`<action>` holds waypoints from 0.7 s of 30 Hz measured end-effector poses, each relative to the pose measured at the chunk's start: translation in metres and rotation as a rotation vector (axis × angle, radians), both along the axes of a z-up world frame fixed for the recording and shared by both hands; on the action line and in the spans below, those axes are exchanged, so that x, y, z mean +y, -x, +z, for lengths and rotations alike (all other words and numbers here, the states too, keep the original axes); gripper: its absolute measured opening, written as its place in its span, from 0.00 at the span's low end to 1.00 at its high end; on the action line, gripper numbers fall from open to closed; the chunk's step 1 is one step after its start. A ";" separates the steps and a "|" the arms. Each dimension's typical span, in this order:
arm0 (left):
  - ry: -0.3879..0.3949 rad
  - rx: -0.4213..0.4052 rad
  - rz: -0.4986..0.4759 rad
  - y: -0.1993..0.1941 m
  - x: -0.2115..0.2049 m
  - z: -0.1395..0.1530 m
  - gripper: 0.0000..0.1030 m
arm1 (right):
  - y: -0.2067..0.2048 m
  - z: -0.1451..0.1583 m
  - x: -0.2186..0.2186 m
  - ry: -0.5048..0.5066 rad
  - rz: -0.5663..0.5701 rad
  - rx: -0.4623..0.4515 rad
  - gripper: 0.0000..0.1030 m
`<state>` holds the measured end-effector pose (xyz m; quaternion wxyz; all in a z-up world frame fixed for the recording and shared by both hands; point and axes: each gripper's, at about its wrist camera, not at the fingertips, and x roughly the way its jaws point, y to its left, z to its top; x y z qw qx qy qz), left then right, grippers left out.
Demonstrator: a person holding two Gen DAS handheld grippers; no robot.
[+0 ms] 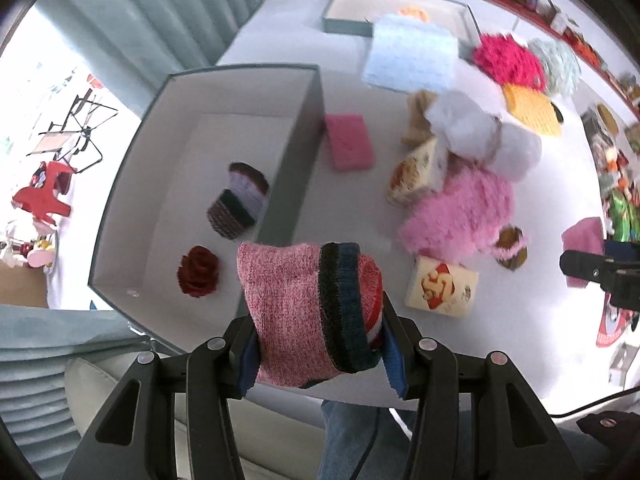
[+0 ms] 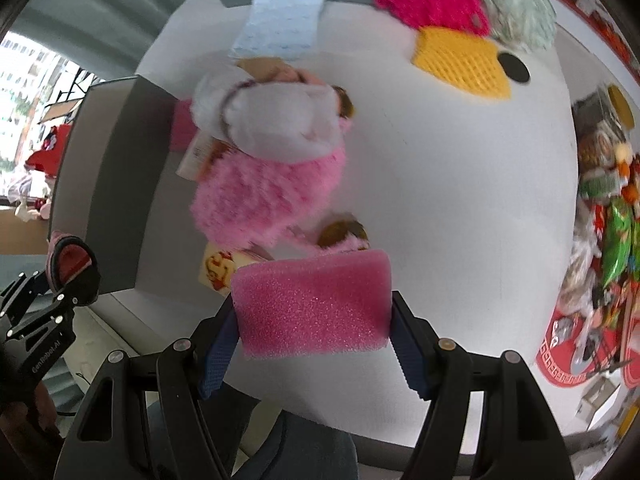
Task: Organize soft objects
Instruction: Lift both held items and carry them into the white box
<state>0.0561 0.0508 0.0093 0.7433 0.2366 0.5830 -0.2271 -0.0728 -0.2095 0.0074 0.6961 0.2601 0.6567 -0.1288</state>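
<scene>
A rolled pink knitted sock is held by the left gripper, a pink foam sponge by the right gripper; both should next be carried over the grey open box and released.

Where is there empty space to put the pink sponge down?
Bare table lies right of the fluffy pink cloth, below the yellow mesh pad. The grey box floor is free behind the rolled sock. The pile beside the box is crowded.

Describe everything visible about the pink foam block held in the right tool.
The rectangular pink foam sponge block looks porous, with a fine speckled surface and rounded corners. It sits crosswise, lifted above the white table, clamped at its two short ends by the right tool, whose blue ribbed pads press on it. Nothing else touches it.
</scene>
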 end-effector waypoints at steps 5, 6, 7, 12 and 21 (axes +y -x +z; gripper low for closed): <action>0.032 -0.013 0.037 -0.006 0.009 0.007 0.50 | -0.010 0.008 0.005 0.022 0.043 -0.026 0.71; 0.034 -0.016 0.043 -0.007 0.011 0.008 0.50 | -0.012 0.011 0.006 0.025 0.050 -0.030 0.71; 0.037 -0.018 0.049 -0.007 0.013 0.008 0.50 | -0.013 0.013 0.007 0.028 0.057 -0.035 0.71; 0.048 -0.041 0.094 -0.014 0.025 0.016 0.50 | -0.020 0.015 0.011 0.032 0.077 -0.054 0.71; 0.046 -0.055 0.166 -0.019 0.048 0.021 0.50 | -0.020 0.021 0.018 0.022 0.097 -0.075 0.71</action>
